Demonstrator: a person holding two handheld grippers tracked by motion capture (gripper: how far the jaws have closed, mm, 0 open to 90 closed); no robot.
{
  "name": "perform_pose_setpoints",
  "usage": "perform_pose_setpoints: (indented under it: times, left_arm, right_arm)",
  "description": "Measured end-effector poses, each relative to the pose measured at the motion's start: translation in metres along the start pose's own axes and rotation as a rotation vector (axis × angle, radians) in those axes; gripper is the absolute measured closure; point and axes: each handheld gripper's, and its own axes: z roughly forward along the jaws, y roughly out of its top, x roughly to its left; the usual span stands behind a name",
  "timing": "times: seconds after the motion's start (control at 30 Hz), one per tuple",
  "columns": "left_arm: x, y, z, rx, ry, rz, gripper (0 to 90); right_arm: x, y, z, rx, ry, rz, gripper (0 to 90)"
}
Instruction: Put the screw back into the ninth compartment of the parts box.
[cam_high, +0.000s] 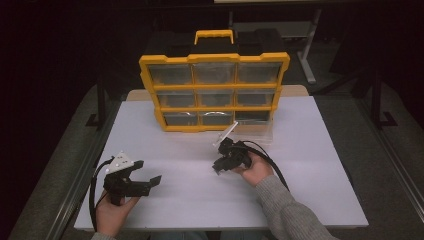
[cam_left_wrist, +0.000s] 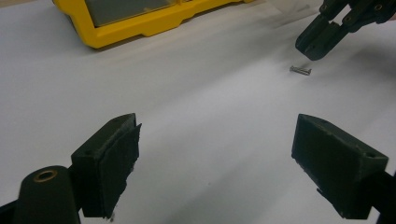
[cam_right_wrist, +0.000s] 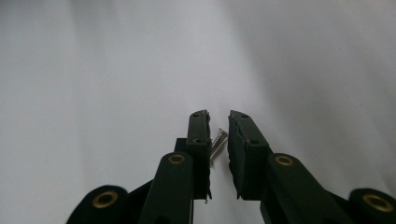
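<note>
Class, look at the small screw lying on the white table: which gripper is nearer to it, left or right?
Right. The right gripper has its jaws on either side of the screw; the left gripper sits well away, wide open.

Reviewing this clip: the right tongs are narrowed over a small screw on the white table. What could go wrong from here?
The screw is tiny and lies flat between the right tongs, so the pads may slide past it or flick it away across the smooth table. The left tongs, wide open, give no backstop.
</note>
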Motion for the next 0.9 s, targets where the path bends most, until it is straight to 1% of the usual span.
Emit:
perform_pose_setpoints:
  times: [0.03,0.07,0.13,0.17,0.23,0.3,0.33,0.37,0.4,0.47,0.5,0.67,0.77,0.9]
  left_arm:
    - [0.0,0.0,0.0,0.0,-0.001,-0.003,14.6]
    - [0.0,0.0,0.0,-0.001,0.0,-0.001,14.6]
    - [0.0,0.0,0.0,0.003,0.0,0.003,14.7]
    - [0.0,0.0,0.0,0.002,0.0,0.003,14.6]
    - [0.0,0.0,0.0,0.003,0.002,0.004,14.6]
    - [0.0,0.0,0.0,0.005,0.003,0.008,14.7]
    - [0.0,0.0,0.0,0.005,0.003,0.008,14.6]
    - [0.0,0.0,0.0,0.003,0.002,0.005,14.6]
    - [0.0,0.0,0.0,0.001,0.001,0.002,14.7]
    - [0.0,0.0,0.0,0.002,0.0,0.004,14.7]
    - [0.0,0.0,0.0,0.002,-0.002,0.011,14.7]
    - [-0.001,0.0,0.0,0.002,-0.003,0.006,14.9]
    - [-0.001,0.001,0.0,-0.001,-0.003,0.011,14.9]
    - [0.0,0.001,0.0,0.005,-0.002,0.014,14.9]
  right_arm:
    - [0.0,0.0,0.001,0.003,0.007,0.006,77.5]
    - [-0.001,-0.001,0.004,0.013,-0.001,0.009,77.8]
    - [-0.001,-0.002,0.005,0.012,0.004,0.013,77.9]
    - [-0.001,-0.002,0.006,0.01,-0.001,0.017,78.4]
    - [-0.001,-0.003,0.008,0.013,0.002,0.016,78.3]
    - [-0.001,-0.003,0.01,0.021,-0.008,0.015,78.3]
    - [-0.001,-0.003,0.011,0.02,-0.003,0.016,78.4]
    - [-0.001,-0.003,0.011,0.02,-0.003,0.016,78.4]
    - [-0.001,-0.003,0.011,0.022,-0.015,0.023,78.8]
    - [-0.002,-0.004,0.011,0.022,-0.013,0.032,79.3]
    - [-0.002,-0.005,0.012,0.025,-0.01,0.027,79.5]
    - [-0.003,-0.005,0.013,0.026,-0.008,0.037,80.2]
    - [-0.002,-0.006,0.014,0.035,-0.011,0.036,81.0]
    - [-0.003,-0.008,0.014,0.031,-0.017,0.034,82.4]
